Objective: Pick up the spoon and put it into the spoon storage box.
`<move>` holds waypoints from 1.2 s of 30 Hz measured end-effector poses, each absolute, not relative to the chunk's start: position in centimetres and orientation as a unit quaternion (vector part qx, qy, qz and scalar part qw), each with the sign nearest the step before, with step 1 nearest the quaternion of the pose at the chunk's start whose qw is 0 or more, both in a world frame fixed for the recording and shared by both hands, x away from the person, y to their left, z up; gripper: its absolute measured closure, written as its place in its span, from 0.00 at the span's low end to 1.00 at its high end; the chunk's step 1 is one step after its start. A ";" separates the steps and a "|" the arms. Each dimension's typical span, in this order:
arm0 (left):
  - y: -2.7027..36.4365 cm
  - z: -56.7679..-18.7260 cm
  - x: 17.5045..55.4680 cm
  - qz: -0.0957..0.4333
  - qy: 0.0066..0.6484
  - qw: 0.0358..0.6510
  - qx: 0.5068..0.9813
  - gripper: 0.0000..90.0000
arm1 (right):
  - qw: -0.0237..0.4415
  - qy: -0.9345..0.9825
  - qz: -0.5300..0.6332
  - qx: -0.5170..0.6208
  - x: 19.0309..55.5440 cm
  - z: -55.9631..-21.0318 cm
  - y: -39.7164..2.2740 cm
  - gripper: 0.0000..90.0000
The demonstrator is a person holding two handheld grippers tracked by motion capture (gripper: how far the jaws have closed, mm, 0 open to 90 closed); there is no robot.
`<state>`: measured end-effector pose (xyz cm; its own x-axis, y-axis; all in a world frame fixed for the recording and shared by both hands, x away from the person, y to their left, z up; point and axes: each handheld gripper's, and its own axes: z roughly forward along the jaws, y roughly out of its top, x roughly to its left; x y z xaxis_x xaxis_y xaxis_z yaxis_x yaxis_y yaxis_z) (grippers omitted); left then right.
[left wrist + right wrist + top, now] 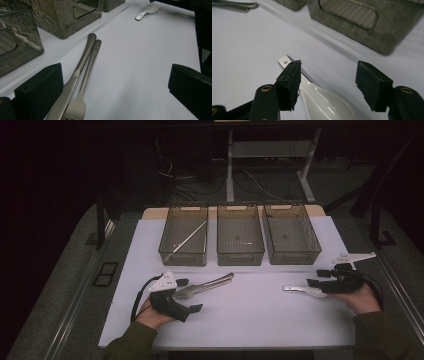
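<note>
**Grippers apart over cutlery at sorting table**

Two hand-held grippers work a white table [240, 320] w/ three smoky plastic bins in a row at its far side. The right gripper [328, 85], jaws apart, sits over a white ceramic spoon [322, 100] lying flat on the tabletop; the spoon's bowl is between the pads, handle running away under the left-hand pad, neither pad pressing it. The left gripper [112, 87], jaws also wide apart, rests near the table's left front w/ a steel knife [75, 77] and fork [86, 82] side by side, touching, just inside one pad and held by neither. The left bin [183, 252] holds a pale chopstick [190, 237] laid diagonally. Contents of the middle bin [240, 255] and right bin [295, 255]: can't tell.
</note>
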<state>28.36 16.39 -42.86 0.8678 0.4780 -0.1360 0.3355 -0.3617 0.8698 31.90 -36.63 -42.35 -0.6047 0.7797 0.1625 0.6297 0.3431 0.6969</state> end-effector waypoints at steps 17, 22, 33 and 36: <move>16.4 -42.9 28.4 0.070 0.249 0.507 0.822 0.00 | 0.083 0.837 0.334 0.425 31.7 -43.9 -36.7 0.42; 16.4 -42.9 28.4 0.070 0.248 0.507 0.822 0.00 | 0.083 0.843 0.329 0.418 31.7 -44.0 -36.6 0.44; 16.4 -42.8 28.4 0.070 0.248 0.508 0.822 0.00 | 0.068 0.860 0.323 0.390 31.4 -44.0 -36.2 0.60; 16.4 -42.8 28.3 0.071 0.248 0.508 0.822 0.00 | 0.070 0.864 0.320 0.382 31.3 -43.9 -36.1 0.64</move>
